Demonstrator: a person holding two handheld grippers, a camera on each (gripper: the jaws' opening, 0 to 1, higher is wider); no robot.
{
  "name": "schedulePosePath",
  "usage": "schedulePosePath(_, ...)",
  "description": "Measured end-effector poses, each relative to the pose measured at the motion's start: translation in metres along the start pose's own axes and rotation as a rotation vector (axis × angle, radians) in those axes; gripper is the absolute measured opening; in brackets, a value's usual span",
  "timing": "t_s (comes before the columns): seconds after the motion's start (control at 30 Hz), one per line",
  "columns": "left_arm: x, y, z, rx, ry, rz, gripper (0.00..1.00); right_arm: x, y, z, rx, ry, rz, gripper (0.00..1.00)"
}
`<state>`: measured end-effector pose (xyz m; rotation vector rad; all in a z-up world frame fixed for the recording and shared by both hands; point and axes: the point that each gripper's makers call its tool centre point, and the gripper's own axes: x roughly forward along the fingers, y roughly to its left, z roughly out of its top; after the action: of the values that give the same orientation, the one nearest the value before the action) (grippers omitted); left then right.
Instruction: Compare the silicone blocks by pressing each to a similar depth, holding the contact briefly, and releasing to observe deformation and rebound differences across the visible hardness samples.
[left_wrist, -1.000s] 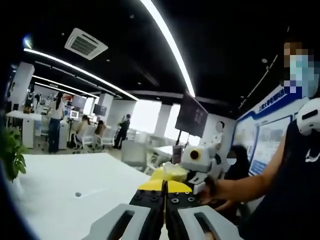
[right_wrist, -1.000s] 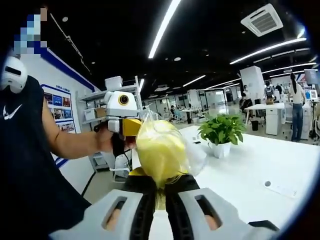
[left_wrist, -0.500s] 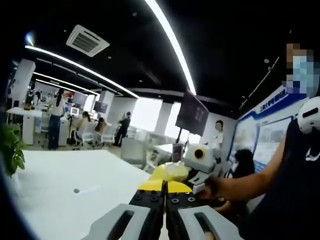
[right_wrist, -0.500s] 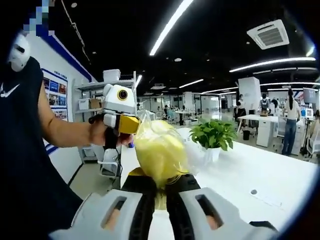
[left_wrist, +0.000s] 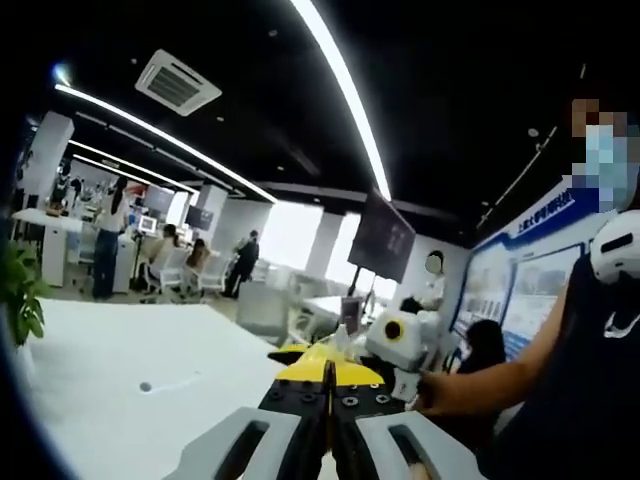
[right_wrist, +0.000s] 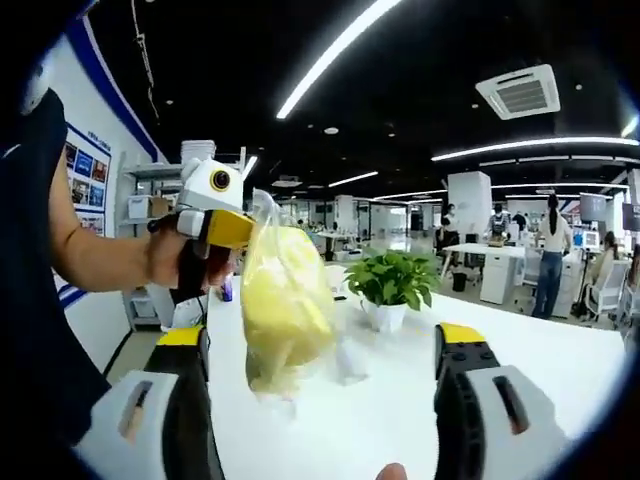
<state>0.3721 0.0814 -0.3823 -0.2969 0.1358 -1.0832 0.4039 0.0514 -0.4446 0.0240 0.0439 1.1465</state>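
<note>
In the right gripper view, the right gripper (right_wrist: 318, 400) stands with its 2 jaws spread wide and nothing between them. Ahead hangs a clear plastic bag (right_wrist: 283, 300) holding yellow silicone blocks, its top pinched by the left gripper (right_wrist: 232, 230), which is clamped on the bag's neck. In the left gripper view, that gripper's jaws sit pressed together. The bag hangs above a white table (right_wrist: 520, 355), with a potted plant (right_wrist: 390, 290) behind it. The load looks light, soft and springy, while the film looks slippery; gripping the gathered neck seems safest, and any press should meet the yellow bulk squarely.
</note>
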Motion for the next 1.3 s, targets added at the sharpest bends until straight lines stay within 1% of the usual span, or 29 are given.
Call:
schedulePosePath(0.07, 0.001, -0.001, 0.001, -0.003, -0.002, 0.000, 0.00, -0.008, -0.005, -0.002, 0.014, 0.003, -0.004, 0.97)
schedulePosePath(0.13, 0.002, 0.000, 0.002, -0.007, -0.003, 0.001, 0.00, -0.015, -0.011, 0.000, 0.024, -0.010, -0.022, 0.96)
schedulePosePath(0.23, 0.003, 0.002, 0.003, -0.014, -0.008, 0.012, 0.00, -0.025, -0.020, -0.002, 0.005, 0.004, -0.065, 0.96)
schedulePosePath(0.37, 0.000, 0.012, 0.002, -0.050, -0.024, 0.049, 0.00, -0.045, -0.034, -0.008, 0.028, -0.006, -0.123, 0.96)
schedulePosePath(0.47, -0.002, 0.019, -0.002, -0.082, -0.032, 0.073, 0.00, -0.057, -0.043, -0.013, 0.026, -0.010, -0.158, 0.96)
schedulePosePath(0.53, -0.003, 0.023, -0.005, -0.100, -0.034, 0.086, 0.00, -0.066, -0.047, -0.021, 0.039, -0.007, -0.172, 0.96)
schedulePosePath(0.57, -0.004, 0.024, -0.007, -0.105, -0.035, 0.093, 0.00, -0.070, -0.049, -0.027, 0.059, 0.004, -0.182, 0.96)
schedulePosePath(0.6, -0.004, 0.026, -0.009, -0.113, -0.034, 0.098, 0.00, -0.075, -0.052, -0.035, 0.062, 0.017, -0.203, 0.96)
schedulePosePath(0.67, -0.005, 0.027, -0.013, -0.122, -0.029, 0.102, 0.00, -0.086, -0.058, -0.050, 0.036, 0.054, -0.248, 0.96)
schedulePosePath(0.7, -0.006, 0.028, -0.017, -0.124, -0.025, 0.115, 0.00, -0.091, -0.060, -0.056, 0.039, 0.060, -0.263, 0.96)
schedulePosePath(0.77, -0.007, 0.029, -0.024, -0.140, -0.020, 0.123, 0.00, -0.101, -0.067, -0.063, 0.036, 0.072, -0.314, 0.96)
schedulePosePath(0.87, -0.010, 0.032, -0.035, -0.162, -0.017, 0.141, 0.00, -0.114, -0.070, -0.068, -0.006, 0.076, -0.359, 0.96)
schedulePosePath(0.93, -0.011, 0.035, -0.043, -0.169, -0.015, 0.158, 0.00, -0.121, -0.072, -0.077, -0.002, 0.092, -0.375, 0.96)
schedulePosePath(1.07, -0.016, 0.040, -0.054, -0.201, -0.022, 0.181, 0.00, -0.133, -0.073, -0.087, 0.015, 0.097, -0.407, 0.96)
schedulePosePath(1.1, -0.016, 0.041, -0.056, -0.206, -0.024, 0.185, 0.00, -0.137, -0.074, -0.092, 0.012, 0.109, -0.420, 0.96)
schedulePosePath(1.3, -0.020, 0.048, -0.067, -0.233, -0.021, 0.202, 0.00, -0.149, -0.068, -0.113, 0.006, 0.149, -0.421, 0.96)
